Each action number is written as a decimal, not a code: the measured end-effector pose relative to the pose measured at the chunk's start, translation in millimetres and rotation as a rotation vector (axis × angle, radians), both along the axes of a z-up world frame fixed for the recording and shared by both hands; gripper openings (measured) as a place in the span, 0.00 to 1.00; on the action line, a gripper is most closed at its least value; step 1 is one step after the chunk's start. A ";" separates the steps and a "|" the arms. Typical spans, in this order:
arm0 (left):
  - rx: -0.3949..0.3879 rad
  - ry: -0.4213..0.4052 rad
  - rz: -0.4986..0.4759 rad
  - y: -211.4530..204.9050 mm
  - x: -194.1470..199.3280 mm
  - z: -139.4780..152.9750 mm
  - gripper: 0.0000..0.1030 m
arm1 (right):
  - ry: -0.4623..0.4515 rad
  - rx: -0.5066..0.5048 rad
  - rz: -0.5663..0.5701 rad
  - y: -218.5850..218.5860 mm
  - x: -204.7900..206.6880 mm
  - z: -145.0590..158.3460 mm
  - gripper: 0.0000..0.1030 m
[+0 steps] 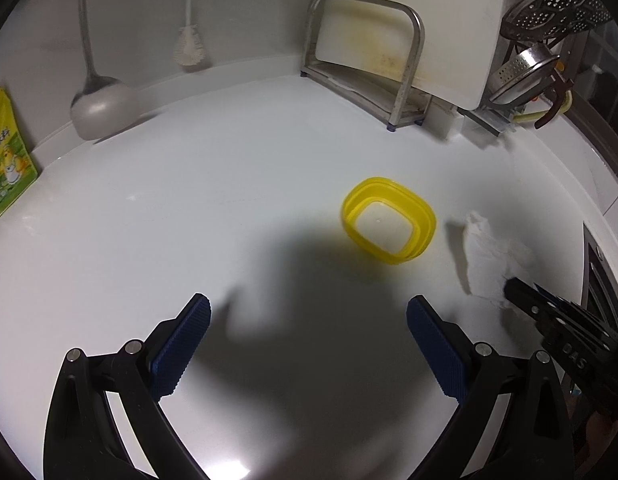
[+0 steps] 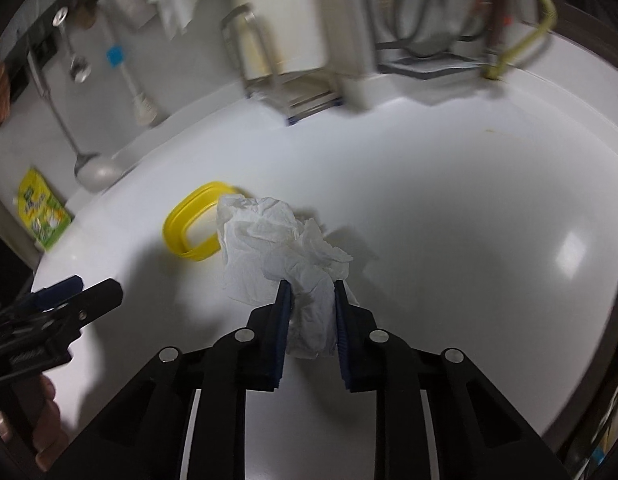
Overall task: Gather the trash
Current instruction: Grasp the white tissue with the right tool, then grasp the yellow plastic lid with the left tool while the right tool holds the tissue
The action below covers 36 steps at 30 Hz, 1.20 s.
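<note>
A crumpled white paper towel (image 2: 277, 248) is clamped between the blue pads of my right gripper (image 2: 309, 292), held just above the white counter. In the left wrist view the same towel (image 1: 489, 256) shows at the right with the right gripper (image 1: 513, 292) on it. A yellow open box (image 1: 387, 220) with a pale bottom stands on the counter just left of the towel; it also shows in the right wrist view (image 2: 181, 220), partly hidden by the towel. My left gripper (image 1: 309, 316) is open and empty, above bare counter in front of the box.
A metal rack with a white cutting board (image 1: 413, 28) stands at the back. A ladle (image 1: 97, 108) and a brush (image 1: 191, 44) hang on the wall. A green-yellow packet (image 1: 7, 152) leans at the far left. Strainers and pan lids (image 1: 549, 36) fill the back right.
</note>
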<state>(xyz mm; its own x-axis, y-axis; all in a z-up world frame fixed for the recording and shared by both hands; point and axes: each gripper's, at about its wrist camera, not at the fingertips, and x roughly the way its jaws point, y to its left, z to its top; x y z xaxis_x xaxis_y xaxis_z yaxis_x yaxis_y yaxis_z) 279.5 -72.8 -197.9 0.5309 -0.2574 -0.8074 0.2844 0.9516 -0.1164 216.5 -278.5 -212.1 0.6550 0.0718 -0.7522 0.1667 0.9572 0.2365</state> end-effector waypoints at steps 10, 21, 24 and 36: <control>0.011 0.015 -0.031 -52.7 28.1 -9.1 0.94 | -0.058 0.026 -0.088 -37.2 -38.0 20.0 0.18; 0.053 0.071 -0.044 -90.9 52.7 -27.8 0.94 | -0.110 0.028 -0.115 -50.2 -62.7 41.0 0.18; 0.082 0.062 -0.047 -97.9 57.0 -29.7 0.94 | -0.119 0.038 -0.122 -52.7 -66.8 42.5 0.18; 0.098 0.012 -0.081 -108.0 50.6 -23.9 0.71 | -0.113 0.034 -0.133 -51.9 -78.7 44.1 0.18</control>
<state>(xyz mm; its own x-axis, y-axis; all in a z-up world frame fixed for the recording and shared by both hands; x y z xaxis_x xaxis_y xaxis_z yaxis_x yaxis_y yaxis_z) 330.1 -180.8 -221.8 0.5016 -0.2184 -0.8371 0.3603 0.9324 -0.0274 137.8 -330.4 -168.0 0.7408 0.0031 -0.6717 0.2619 0.9196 0.2930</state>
